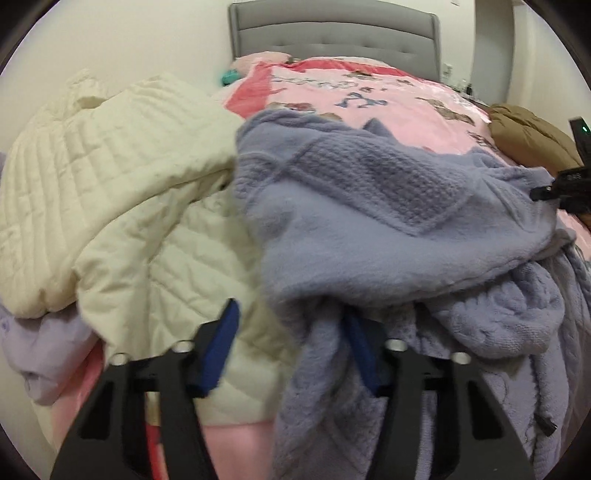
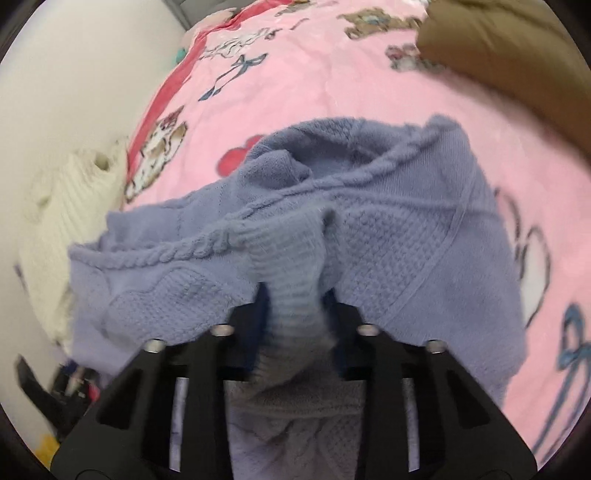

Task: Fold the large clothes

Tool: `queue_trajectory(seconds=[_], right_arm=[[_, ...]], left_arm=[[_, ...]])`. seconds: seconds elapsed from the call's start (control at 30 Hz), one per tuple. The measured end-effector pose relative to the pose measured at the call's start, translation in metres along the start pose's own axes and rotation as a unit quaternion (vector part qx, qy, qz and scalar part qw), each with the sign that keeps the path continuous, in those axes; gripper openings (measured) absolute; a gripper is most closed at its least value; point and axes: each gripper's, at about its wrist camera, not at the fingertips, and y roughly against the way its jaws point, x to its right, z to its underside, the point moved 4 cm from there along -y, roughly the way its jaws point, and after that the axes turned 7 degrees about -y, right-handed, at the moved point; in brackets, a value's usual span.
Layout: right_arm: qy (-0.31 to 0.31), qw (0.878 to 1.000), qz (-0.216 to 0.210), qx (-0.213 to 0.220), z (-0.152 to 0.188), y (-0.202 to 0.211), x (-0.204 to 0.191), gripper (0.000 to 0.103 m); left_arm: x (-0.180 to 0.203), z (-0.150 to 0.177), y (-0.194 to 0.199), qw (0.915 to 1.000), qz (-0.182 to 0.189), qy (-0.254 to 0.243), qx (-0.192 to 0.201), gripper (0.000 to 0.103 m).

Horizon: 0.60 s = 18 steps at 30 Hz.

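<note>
A lavender-blue knitted sweater (image 1: 388,229) lies bunched on the pink bed cover (image 1: 388,99). My left gripper (image 1: 291,328) is open, its blue-padded fingers (image 1: 221,343) spread wide, with the sweater's edge draped over the right finger. In the right wrist view the same sweater (image 2: 388,236) hangs over my right gripper (image 2: 295,306), whose jaws are shut on a ribbed hem (image 2: 291,266). The right gripper also shows at the right edge of the left wrist view (image 1: 569,184).
A cream quilted jacket (image 1: 110,177) lies to the left, over a pale lilac garment (image 1: 44,350). A brown puffy coat (image 1: 528,133) lies at the far right of the bed (image 2: 498,48). A grey headboard (image 1: 332,33) and white walls stand behind.
</note>
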Motion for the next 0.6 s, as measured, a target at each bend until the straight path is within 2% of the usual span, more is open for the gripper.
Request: queue_trajectory(seconds=[0.03, 0.1, 0.23, 0.3, 0.37, 0.47, 0.5, 0.53, 0.6], right_arm=[[0.014, 1.0, 0.009, 0.001, -0.001, 0.0, -0.005, 0.014], [0.043, 0.998, 0.035, 0.002, -0.004, 0.003, -0.012, 0.013], [0.065, 0.995, 0.045, 0.068, -0.024, 0.049, -0.031, 0.012], [0.082, 0.991, 0.063, 0.089, -0.031, 0.068, -0.033, 0.012], [0.086, 0.991, 0.067, 0.073, -0.034, 0.066, -0.024, 0.012], [0.075, 0.992, 0.1, 0.0, -0.02, 0.028, 0.008, 0.012], [0.072, 0.991, 0.108, -0.011, -0.016, 0.019, 0.015, 0.012], [0.07, 0.991, 0.115, -0.019, -0.01, 0.007, 0.026, 0.012], [0.073, 0.99, 0.124, -0.005, -0.005, -0.007, 0.038, 0.012]], left_arm=[[0.002, 0.0, -0.005, 0.9999, 0.01, 0.0, -0.008, 0.029], [0.001, 0.001, -0.01, 0.9998, 0.007, 0.004, -0.017, 0.025], [-0.019, 0.013, -0.017, 0.9976, 0.01, 0.055, -0.04, 0.024], [-0.029, 0.021, -0.02, 0.9955, 0.021, 0.078, -0.05, 0.024], [-0.036, 0.026, -0.022, 0.9936, 0.033, 0.094, -0.053, 0.024], [-0.041, 0.029, -0.026, 0.9917, 0.039, 0.108, -0.056, 0.025], [-0.041, 0.03, -0.028, 0.9914, 0.041, 0.111, -0.058, 0.025], [-0.041, 0.032, -0.031, 0.9914, 0.038, 0.111, -0.058, 0.025], [-0.038, 0.033, -0.033, 0.9922, 0.035, 0.104, -0.06, 0.026]])
